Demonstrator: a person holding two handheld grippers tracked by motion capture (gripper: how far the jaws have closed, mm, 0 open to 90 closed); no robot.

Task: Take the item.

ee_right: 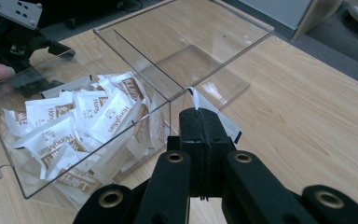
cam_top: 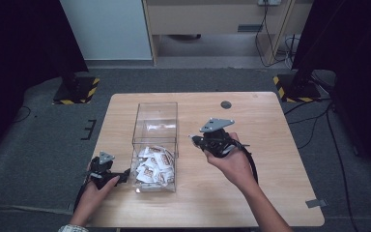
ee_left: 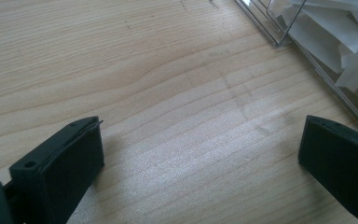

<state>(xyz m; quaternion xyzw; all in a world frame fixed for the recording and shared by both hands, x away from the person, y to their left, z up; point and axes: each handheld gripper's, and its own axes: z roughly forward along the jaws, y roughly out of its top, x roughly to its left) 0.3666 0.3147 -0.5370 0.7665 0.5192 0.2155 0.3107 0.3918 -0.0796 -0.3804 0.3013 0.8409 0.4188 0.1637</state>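
Clenched tight, the right claw [ee_right: 199,122] is pinching the thin edge of a white sachet [ee_right: 196,99] between its black jaws; just a sliver of the sachet is poking out above the pads in the right gripper view. In the high view this right claw [cam_top: 196,140] is hovering over the worktop [cam_top: 265,145], just beside the right wall of the clear plastic box [cam_top: 155,108], with the person's right hand [cam_top: 233,164] wrapped around its body.

Inside the box, a heap of white sachets [cam_top: 153,165] with brown lettering is lying in the near compartment, while the far compartment beyond the divider is sitting bare. From the right gripper view the heap of white sachets [ee_right: 74,126] is resting against the box's near wall, and the clear plastic box [ee_right: 186,46] is standing upright on the wood.

Over at the box's left side, the left claw [cam_top: 123,175] is sitting low at the worktop, gripped by the left hand [cam_top: 96,188]. Its jaws are standing wide apart in the left gripper view, released, with bare worktop [ee_left: 168,102] between them and the box's corner [ee_left: 279,42] near the upper right.
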